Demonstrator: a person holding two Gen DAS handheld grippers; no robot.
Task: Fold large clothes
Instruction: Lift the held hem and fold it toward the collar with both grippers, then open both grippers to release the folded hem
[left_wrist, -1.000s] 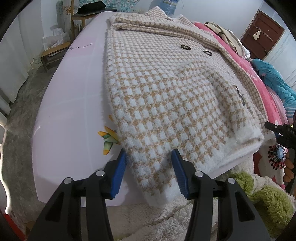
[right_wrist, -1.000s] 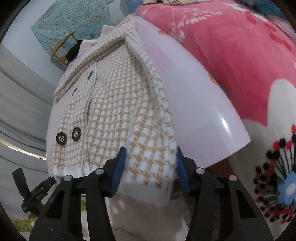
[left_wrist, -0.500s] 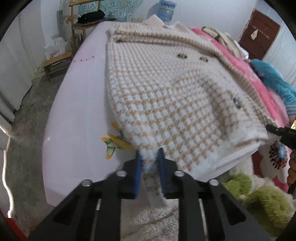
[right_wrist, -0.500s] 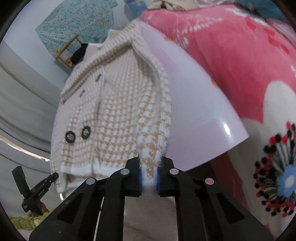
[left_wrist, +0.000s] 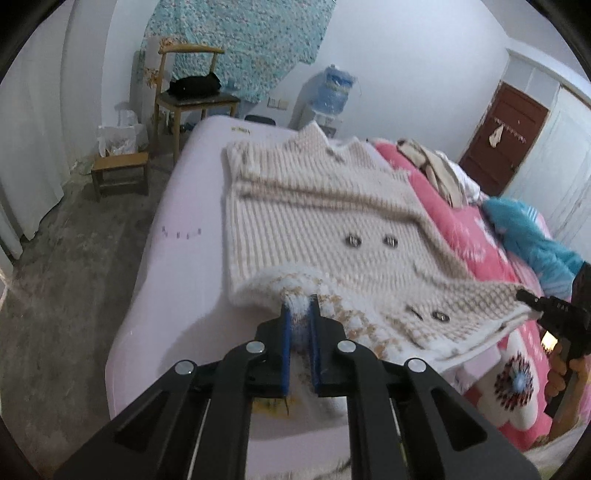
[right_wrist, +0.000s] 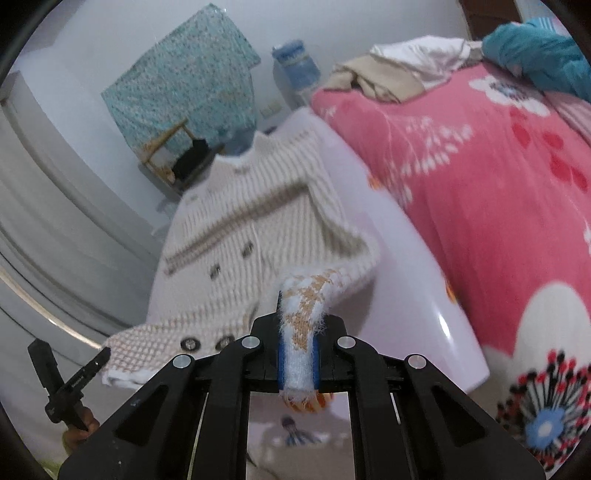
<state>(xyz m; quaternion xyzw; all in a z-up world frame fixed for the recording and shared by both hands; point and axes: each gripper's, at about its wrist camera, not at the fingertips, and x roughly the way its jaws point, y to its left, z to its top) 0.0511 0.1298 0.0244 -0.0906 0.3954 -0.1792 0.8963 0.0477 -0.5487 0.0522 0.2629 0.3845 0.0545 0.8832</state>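
A cream and tan houndstooth knitted cardigan (left_wrist: 317, 221) with dark buttons lies on a pale lilac table (left_wrist: 177, 280); it also shows in the right wrist view (right_wrist: 240, 236). My left gripper (left_wrist: 300, 306) is shut on the white hem at the near left corner and holds it lifted above the table. My right gripper (right_wrist: 298, 328) is shut on the hem at the near right corner, also lifted. The bottom part of the cardigan hangs raised between the two grippers. The right gripper shows at the right edge of the left wrist view (left_wrist: 554, 314).
A pink flowered blanket (right_wrist: 480, 177) covers the bed right of the table, with folded clothes (right_wrist: 391, 74) and a teal cloth (right_wrist: 535, 48) on it. A wooden chair (left_wrist: 192, 99) and a low stool (left_wrist: 120, 171) stand beyond the table's far left. Bare floor (left_wrist: 66, 280) lies to the left.
Both grippers closed on the cardigan's bottom hem, one at each corner, then lifted it up and carried it forward over the garment.
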